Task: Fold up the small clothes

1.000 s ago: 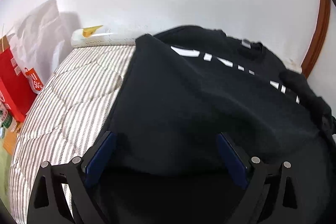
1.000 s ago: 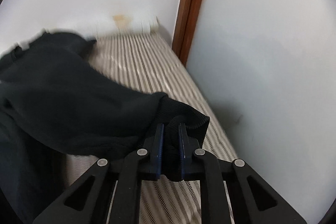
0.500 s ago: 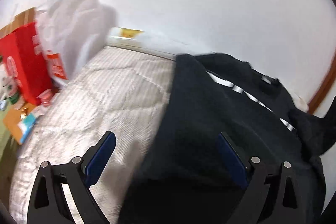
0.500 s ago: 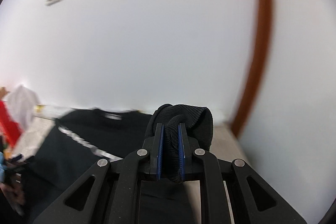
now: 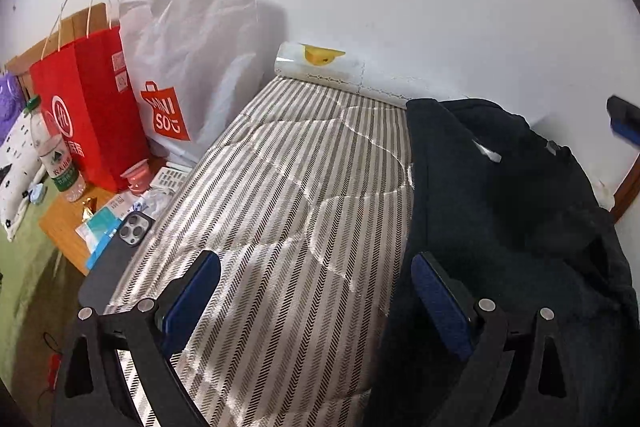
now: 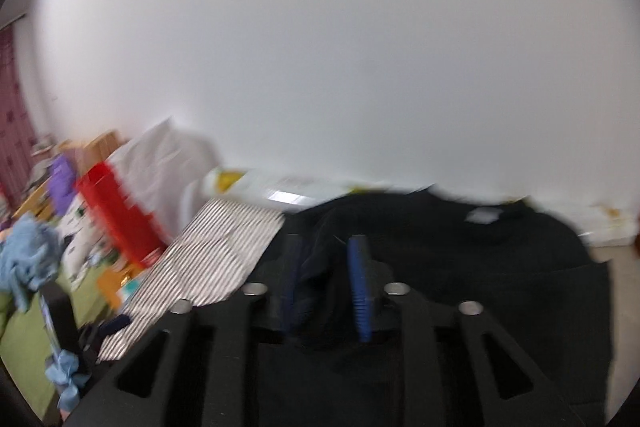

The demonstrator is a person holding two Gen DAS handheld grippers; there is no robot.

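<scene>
A black sweatshirt (image 5: 500,219) lies on the striped bed cover (image 5: 288,187), over its right half. My left gripper (image 5: 314,263) stands open with nothing between its pads; its left finger is over the stripes and its right finger over the sweatshirt's edge. In the blurred right wrist view my right gripper (image 6: 324,287) hovers over the sweatshirt (image 6: 500,279). Its jaws are opening, and the black sleeve cuff (image 6: 316,263) hangs loose between them, no longer pinched. A bit of the right gripper (image 5: 622,119) shows at the far right of the left wrist view.
A red paper bag (image 5: 88,107) and a white shopping bag (image 5: 192,67) stand left of the bed. A water bottle (image 5: 52,151), a phone (image 5: 120,247) and small items lie on a wooden board. A white roll (image 5: 320,67) lies along the wall.
The right gripper swung left with the sleeve cuff, over the sweatshirt's body, and its jaws have parted. The left gripper slid left, from above the sweatshirt to above the striped cover.
</scene>
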